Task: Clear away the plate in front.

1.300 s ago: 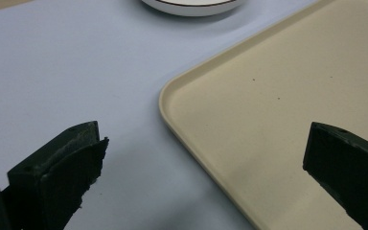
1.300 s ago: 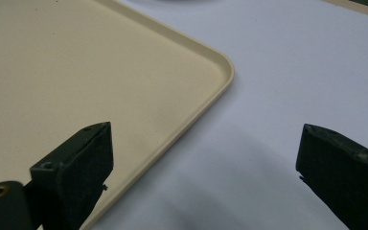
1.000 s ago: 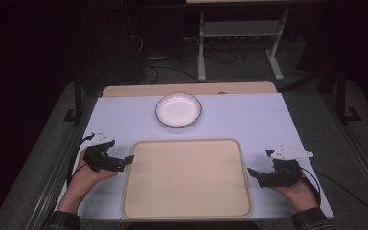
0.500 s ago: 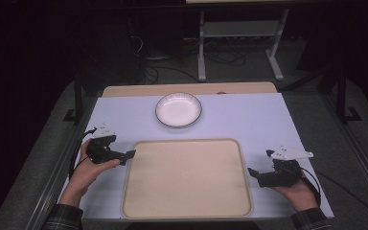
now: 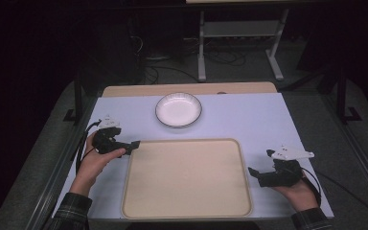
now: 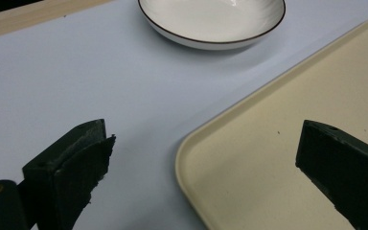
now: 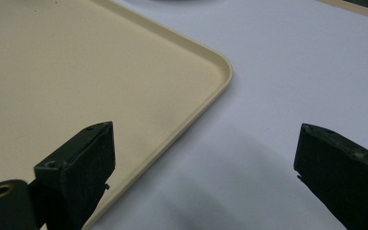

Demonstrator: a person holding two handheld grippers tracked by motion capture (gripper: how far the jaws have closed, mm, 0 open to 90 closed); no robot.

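A beige tray (image 5: 187, 178) lies at the front middle of the pale table. A white bowl with a dark rim (image 5: 178, 109) stands beyond the tray's far edge. My left gripper (image 5: 133, 144) is open at the tray's far left corner; in the left gripper view its jaws straddle the tray's rounded corner (image 6: 191, 143), with the bowl (image 6: 213, 21) ahead. My right gripper (image 5: 252, 171) is open beside the tray's right edge; the right gripper view has the tray's far right corner (image 7: 223, 67) ahead between the wide jaws. Neither holds anything.
The table's pale surface (image 5: 249, 120) stretches bare to the right of the bowl. A wooden strip (image 5: 187, 89) runs along the far edge. Beyond it on the dark floor stand a metal frame (image 5: 242, 43) and cables.
My left gripper has moved up and to the right, from the table left of the tray to the tray's far left corner. The right gripper has stayed where it was.
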